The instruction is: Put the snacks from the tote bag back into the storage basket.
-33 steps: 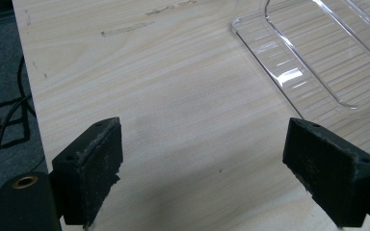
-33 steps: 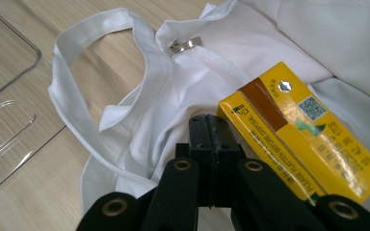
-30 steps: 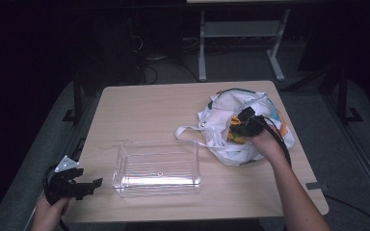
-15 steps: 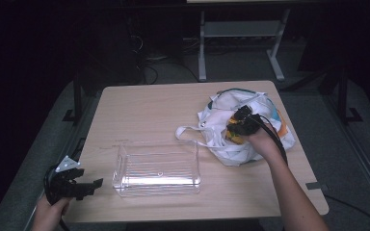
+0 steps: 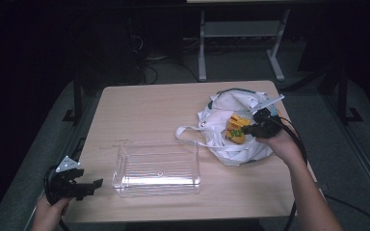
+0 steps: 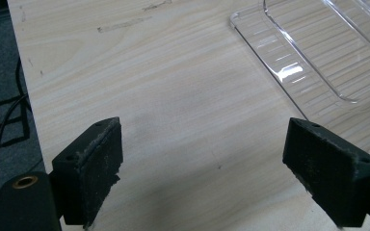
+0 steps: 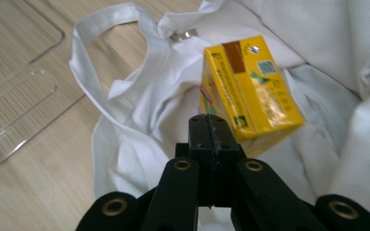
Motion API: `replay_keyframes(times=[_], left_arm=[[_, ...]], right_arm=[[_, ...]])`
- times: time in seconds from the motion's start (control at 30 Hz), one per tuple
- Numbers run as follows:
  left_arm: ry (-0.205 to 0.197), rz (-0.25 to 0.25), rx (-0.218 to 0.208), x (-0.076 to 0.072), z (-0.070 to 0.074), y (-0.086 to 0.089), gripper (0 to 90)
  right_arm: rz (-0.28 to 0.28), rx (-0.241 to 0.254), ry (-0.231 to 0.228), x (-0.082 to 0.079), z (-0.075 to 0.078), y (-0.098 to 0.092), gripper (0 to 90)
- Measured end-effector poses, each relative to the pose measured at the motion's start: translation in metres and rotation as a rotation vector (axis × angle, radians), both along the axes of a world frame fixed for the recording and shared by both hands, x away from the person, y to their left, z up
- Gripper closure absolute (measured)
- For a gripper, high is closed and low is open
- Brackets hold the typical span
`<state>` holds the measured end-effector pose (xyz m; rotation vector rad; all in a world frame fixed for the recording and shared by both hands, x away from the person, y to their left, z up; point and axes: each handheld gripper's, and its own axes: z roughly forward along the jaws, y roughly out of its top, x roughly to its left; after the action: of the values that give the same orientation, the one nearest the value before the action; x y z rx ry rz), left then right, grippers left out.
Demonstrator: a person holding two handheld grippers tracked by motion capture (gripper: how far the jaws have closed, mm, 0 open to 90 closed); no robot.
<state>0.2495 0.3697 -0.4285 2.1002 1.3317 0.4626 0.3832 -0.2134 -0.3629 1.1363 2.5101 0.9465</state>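
The right gripper (image 7: 211,126) is pressed together, touching the yellow box (image 7: 248,86) on the bag (image 7: 139,96). The box could slip away. The left gripper (image 6: 217,166) is apart near the tray (image 5: 156,168).

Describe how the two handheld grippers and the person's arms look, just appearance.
Both grippers are black. The left gripper has two blocky jaws faced with dark, worn foam pads, a brass-coloured rivet beside them, and a grey three-cornered plate on top. The right gripper shows black linkage arms with brass-ringed holes, and a black cable trailing along the forearm. The forearms are bare; no sleeves are visible.
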Motion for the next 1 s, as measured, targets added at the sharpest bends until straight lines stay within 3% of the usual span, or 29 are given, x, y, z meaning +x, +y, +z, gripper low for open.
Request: replay_keyframes(times=[0.17,0.37,1.0], left_arm=[[-0.005,0.006,-0.007,0.0,0.0,0.001,13.8],[-0.001,0.004,-0.001,0.0,0.0,0.0,13.8],[0.005,-0.005,0.0,0.001,-0.002,-0.002,13.8]], right_arm=[[-0.017,0.012,0.001,-0.004,-0.003,-0.011,90.0],[-0.035,-0.012,0.016,-0.002,-0.009,-0.019,90.0],[-0.041,-0.013,0.037,0.008,-0.02,-0.018,90.0]])
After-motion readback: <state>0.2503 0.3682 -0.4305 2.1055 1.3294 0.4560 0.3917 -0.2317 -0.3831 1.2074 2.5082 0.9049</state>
